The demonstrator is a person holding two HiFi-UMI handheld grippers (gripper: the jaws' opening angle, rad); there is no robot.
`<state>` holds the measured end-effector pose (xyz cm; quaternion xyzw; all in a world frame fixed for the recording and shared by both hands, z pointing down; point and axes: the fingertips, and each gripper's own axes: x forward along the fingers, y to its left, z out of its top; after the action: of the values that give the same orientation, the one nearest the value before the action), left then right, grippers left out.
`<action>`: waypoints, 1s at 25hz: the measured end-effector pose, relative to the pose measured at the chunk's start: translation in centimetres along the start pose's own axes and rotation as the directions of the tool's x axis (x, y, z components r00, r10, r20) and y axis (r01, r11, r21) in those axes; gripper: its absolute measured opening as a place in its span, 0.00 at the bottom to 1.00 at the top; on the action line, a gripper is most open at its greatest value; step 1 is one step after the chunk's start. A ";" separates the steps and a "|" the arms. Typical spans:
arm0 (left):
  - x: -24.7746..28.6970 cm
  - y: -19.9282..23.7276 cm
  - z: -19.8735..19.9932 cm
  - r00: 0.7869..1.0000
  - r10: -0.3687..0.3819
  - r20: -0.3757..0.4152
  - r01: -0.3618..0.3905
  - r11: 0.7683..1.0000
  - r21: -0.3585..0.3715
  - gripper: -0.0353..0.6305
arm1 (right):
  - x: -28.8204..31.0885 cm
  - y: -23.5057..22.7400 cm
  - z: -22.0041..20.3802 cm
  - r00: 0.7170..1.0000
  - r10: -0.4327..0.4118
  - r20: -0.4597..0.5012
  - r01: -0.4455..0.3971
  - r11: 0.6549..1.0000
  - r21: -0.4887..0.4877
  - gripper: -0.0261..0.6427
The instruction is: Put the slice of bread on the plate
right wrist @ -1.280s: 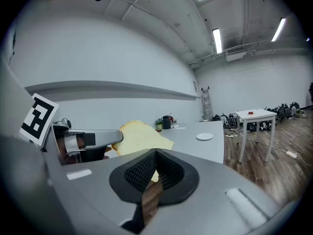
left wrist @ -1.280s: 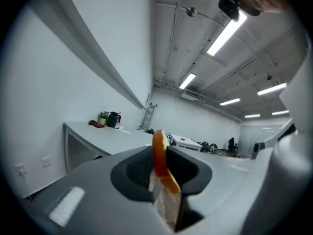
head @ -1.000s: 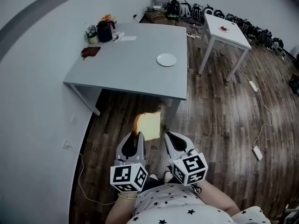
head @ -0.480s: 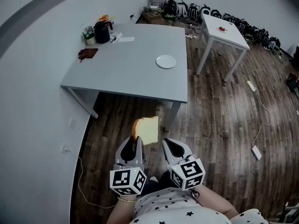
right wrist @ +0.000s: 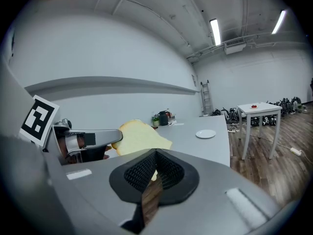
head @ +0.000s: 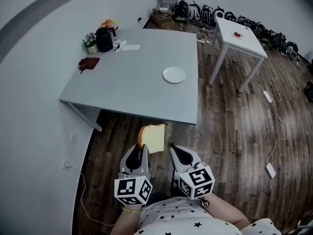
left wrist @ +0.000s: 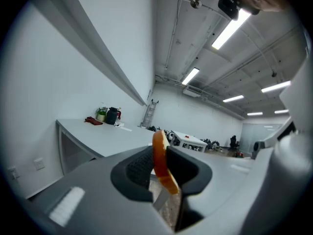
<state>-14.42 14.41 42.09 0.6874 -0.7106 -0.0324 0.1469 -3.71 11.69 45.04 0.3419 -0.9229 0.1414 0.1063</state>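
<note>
Two hand-held grippers sit low in the head view, side by side, pointing at the near edge of the grey counter (head: 132,87). The left hand-held gripper (head: 142,150) clamps the slice of bread (head: 152,138) at its crust, holding it roughly upright in the air over the wooden floor (head: 230,131), just short of that edge. The right hand-held gripper (head: 174,150) is beside the bread, apart from it.

The plate (head: 174,74) lies near the counter's right edge. A black kettle (head: 104,39) and a dark red cloth (head: 88,62) are by the far left corner, with a paper (head: 131,47) too small to read. The marker cubes (head: 133,190) show only black-and-white squares and hide most of the person's arms.

In the left gripper view, the pads (left wrist: 139,168) press both faces of the slice.

In the right gripper view, the jaws meet at their tips with nothing between them.
</note>
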 end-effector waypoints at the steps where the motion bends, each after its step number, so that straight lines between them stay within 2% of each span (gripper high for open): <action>1: 1.2 -0.1 0.3 1.000 0.006 0.002 -0.006 1.000 -0.003 0.19 | 0.8 -1.0 0.7 1.000 0.004 0.001 -0.004 1.000 -0.007 0.04; 13: 13.9 -2.6 2.8 0.999 0.042 0.034 -0.041 0.999 -0.019 0.19 | 6.9 -11.2 5.9 0.999 0.047 0.004 -0.047 0.997 -0.059 0.04; 25: 21.7 -3.9 2.4 0.999 0.054 -0.007 -0.054 0.998 -0.042 0.18 | 9.8 -18.2 7.1 0.999 0.036 -0.020 -0.036 0.999 -0.030 0.04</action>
<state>-11.51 -7.57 42.34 0.6648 -0.7275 -0.0416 0.1644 0.33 -9.85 44.67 0.3222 -0.9299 0.1327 0.1177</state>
